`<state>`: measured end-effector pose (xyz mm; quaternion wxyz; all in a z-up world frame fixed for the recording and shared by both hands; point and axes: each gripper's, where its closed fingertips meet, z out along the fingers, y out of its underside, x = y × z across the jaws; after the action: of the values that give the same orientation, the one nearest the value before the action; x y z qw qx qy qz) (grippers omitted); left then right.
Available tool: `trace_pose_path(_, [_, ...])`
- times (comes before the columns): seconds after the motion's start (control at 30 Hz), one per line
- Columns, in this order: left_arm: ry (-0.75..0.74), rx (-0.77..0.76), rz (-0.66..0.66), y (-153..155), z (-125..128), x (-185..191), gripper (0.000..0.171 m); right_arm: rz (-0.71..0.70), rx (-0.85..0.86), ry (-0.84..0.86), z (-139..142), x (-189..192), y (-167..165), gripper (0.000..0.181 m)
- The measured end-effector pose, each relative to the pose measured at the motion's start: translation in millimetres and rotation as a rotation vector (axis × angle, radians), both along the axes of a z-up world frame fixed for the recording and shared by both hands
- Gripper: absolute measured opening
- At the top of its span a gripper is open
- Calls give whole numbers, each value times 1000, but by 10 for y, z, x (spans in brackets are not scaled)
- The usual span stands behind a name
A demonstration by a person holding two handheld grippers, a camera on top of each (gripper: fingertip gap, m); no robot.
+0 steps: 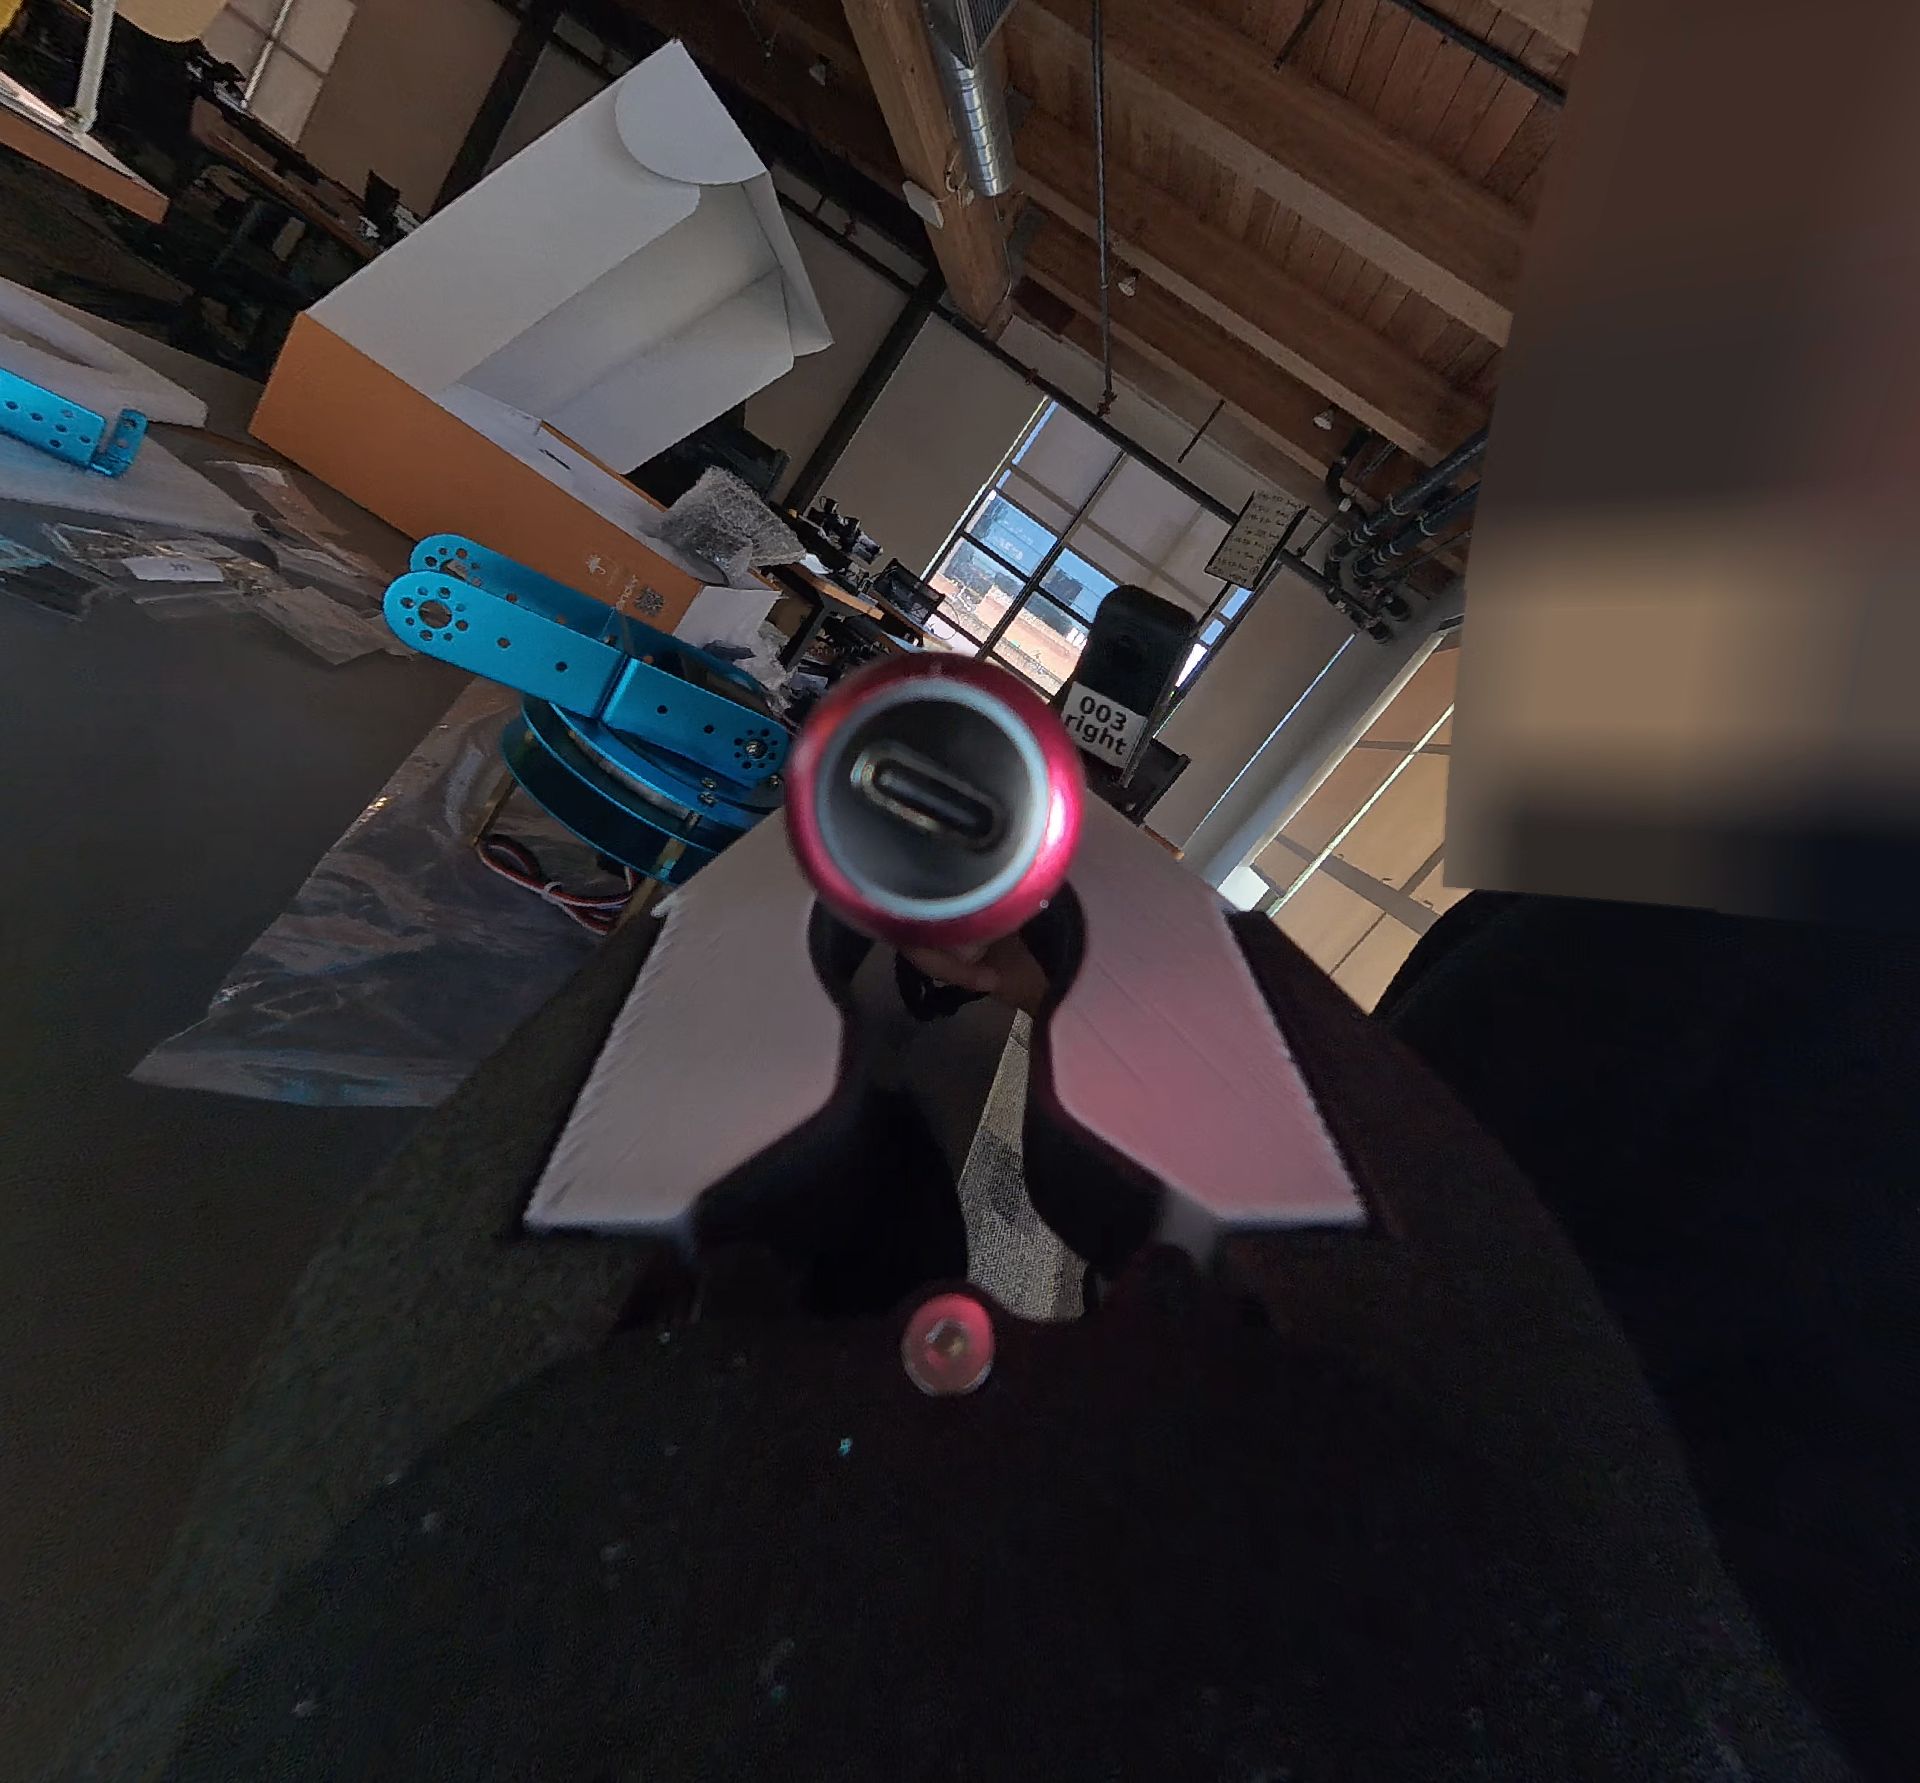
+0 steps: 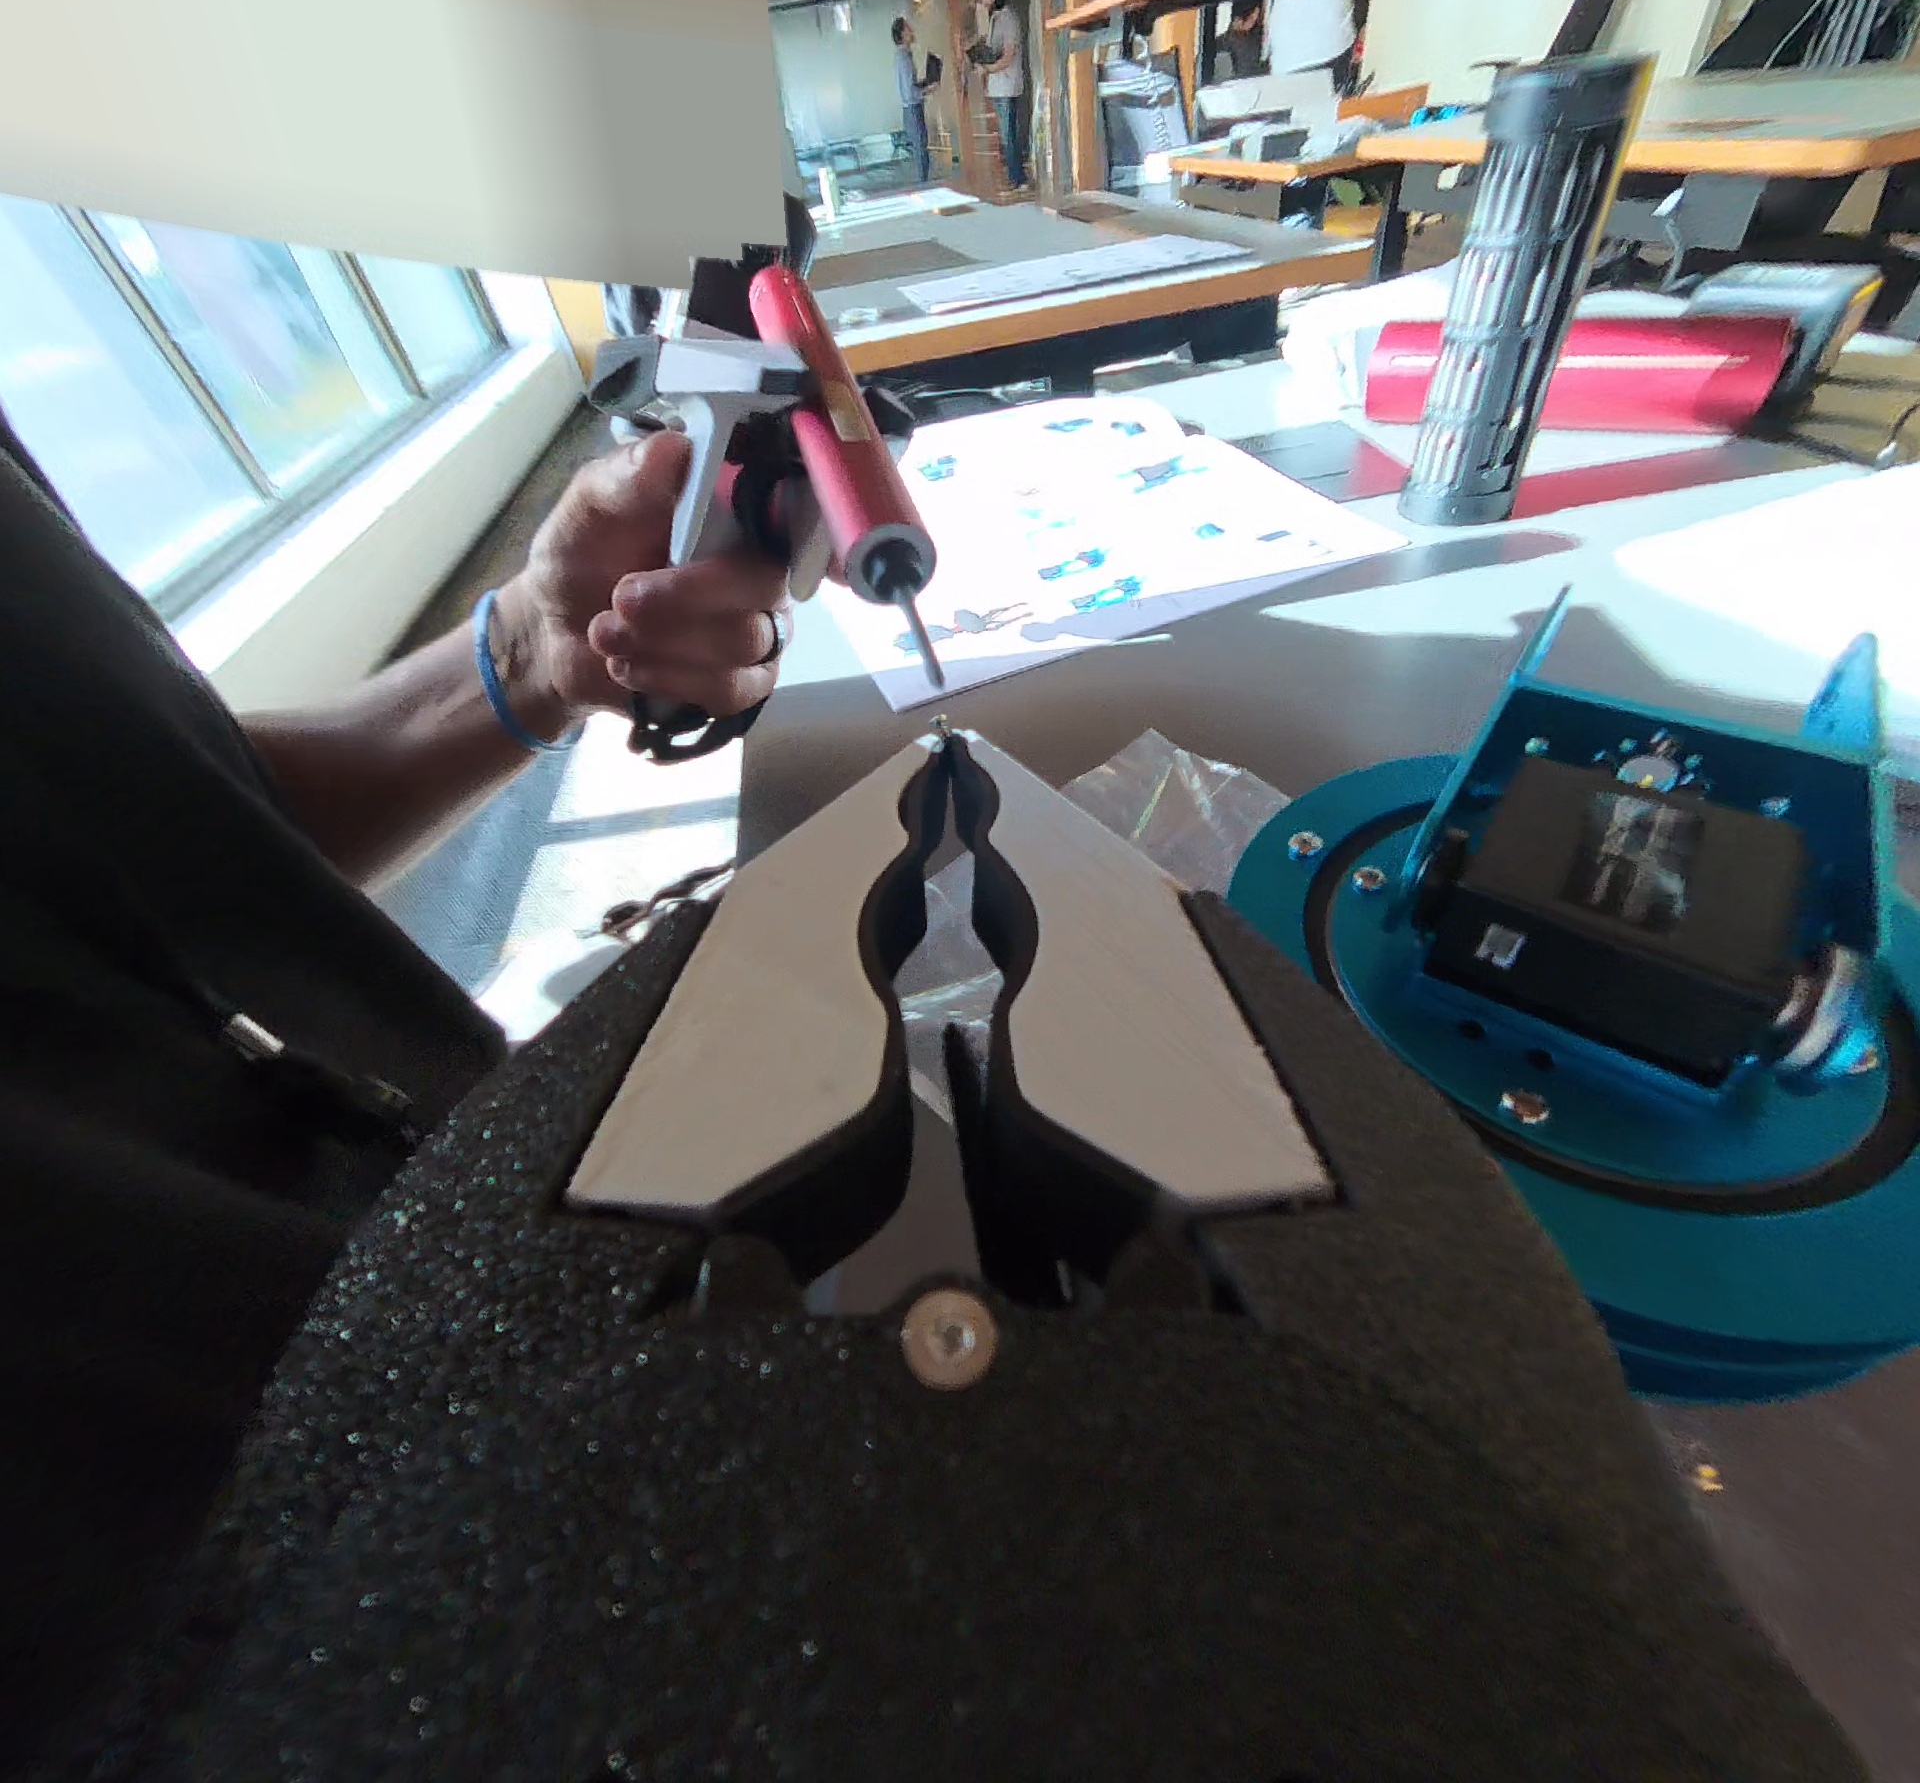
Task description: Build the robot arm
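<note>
My left gripper (image 1: 940, 912) is shut on a red electric screwdriver (image 1: 933, 791), seen end-on with its charging port facing the camera. In the right wrist view a hand (image 2: 644, 590) holds that left gripper (image 2: 774, 398), and the screwdriver (image 2: 831, 424) tilts down with its bit (image 2: 923, 637) just above my right gripper's tips. My right gripper (image 2: 951, 759) is shut on a tiny screw (image 2: 943, 723) at its very tips. A blue round base (image 2: 1351, 860) carrying a black servo (image 2: 1600, 892) in a blue bracket stands to the right; the base also shows in the left wrist view (image 1: 623, 788).
A printed instruction sheet (image 2: 1091, 528) lies behind the screwdriver. A black mesh cylinder (image 2: 1507, 310) and a red case (image 2: 1662, 372) stand at the back right. An open orange and white box (image 1: 540, 362), a blue bracket (image 1: 62, 429) and plastic bags (image 1: 364, 933) lie on the table.
</note>
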<state>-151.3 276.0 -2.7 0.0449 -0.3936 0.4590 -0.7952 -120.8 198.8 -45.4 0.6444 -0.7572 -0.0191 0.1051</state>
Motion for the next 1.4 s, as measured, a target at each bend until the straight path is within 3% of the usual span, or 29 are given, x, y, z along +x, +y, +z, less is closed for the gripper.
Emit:
trace_pose_path(1.1, [7, 34, 28, 46, -48, 4, 19, -27, -31, -42, -37, 33, 72, 0])
trace_pose_path(1.4, [13, 204, 73, -28, -152, 38, 21, -118, -146, -198, -181, 144, 51, 0])
